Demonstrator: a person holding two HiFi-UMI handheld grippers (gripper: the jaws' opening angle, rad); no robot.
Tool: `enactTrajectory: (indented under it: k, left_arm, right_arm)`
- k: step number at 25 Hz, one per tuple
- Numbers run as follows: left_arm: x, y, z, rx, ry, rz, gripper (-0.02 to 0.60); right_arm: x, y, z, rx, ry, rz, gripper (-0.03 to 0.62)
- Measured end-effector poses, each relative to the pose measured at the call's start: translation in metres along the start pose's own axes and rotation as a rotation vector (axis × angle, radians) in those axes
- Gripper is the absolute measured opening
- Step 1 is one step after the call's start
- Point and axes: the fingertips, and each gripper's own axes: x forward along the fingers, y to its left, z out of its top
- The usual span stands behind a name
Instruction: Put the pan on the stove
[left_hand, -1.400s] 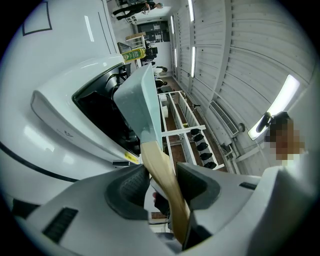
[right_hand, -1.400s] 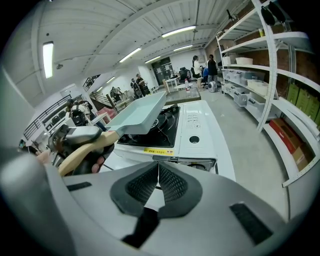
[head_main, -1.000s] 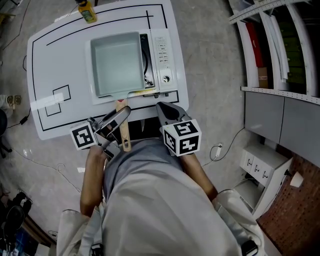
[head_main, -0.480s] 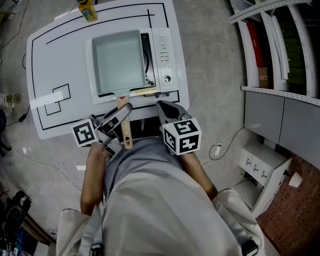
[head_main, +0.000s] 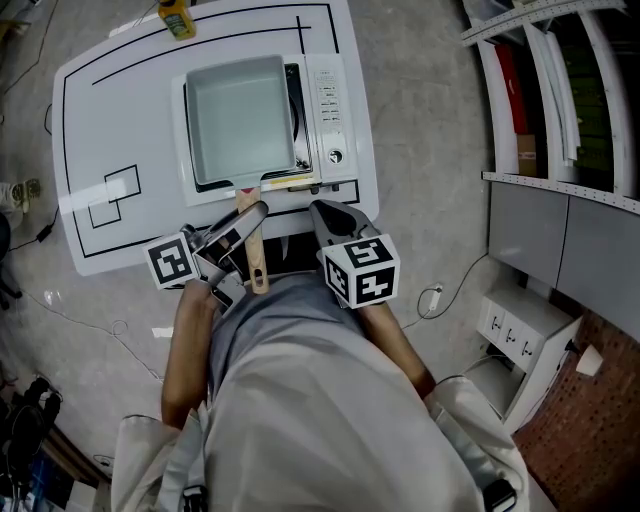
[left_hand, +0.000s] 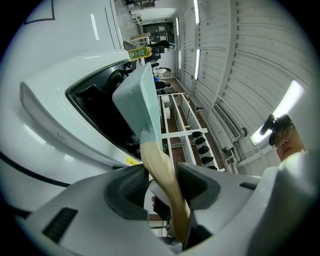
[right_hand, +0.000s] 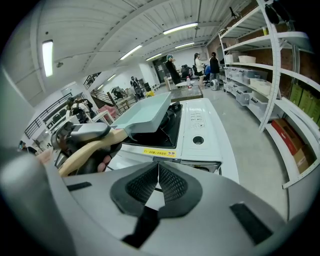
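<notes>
A pale teal square pan sits over the burner well of the white table-top stove. Its wooden handle points back toward me. My left gripper is shut on that handle, whose wood runs between the pads. In the left gripper view the pan stands tilted over the dark burner opening; whether it rests on the burner I cannot tell. My right gripper hovers just right of the handle at the stove's front edge. In its own view the right gripper is shut with nothing in it.
The stove stands on a white table marked with black lines. A yellow bottle stands at the table's far edge. Metal shelving and grey cabinets line the right side. A white box and cables lie on the floor.
The pan has slid a little farther over the stove and slightly right. My left gripper followed it, still holding the handle. The right gripper has barely moved.
</notes>
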Motion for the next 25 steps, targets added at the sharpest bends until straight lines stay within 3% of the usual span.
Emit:
enactTrajectory:
  k: [25]
  left_arm:
    - [0.0104, 0.0055, -0.0032, -0.002, -0.02, 0.007, 0.166]
  right_arm:
    - [-0.0021, -0.0018, -0.0058, 0.008, 0.007, 0.006, 0.011]
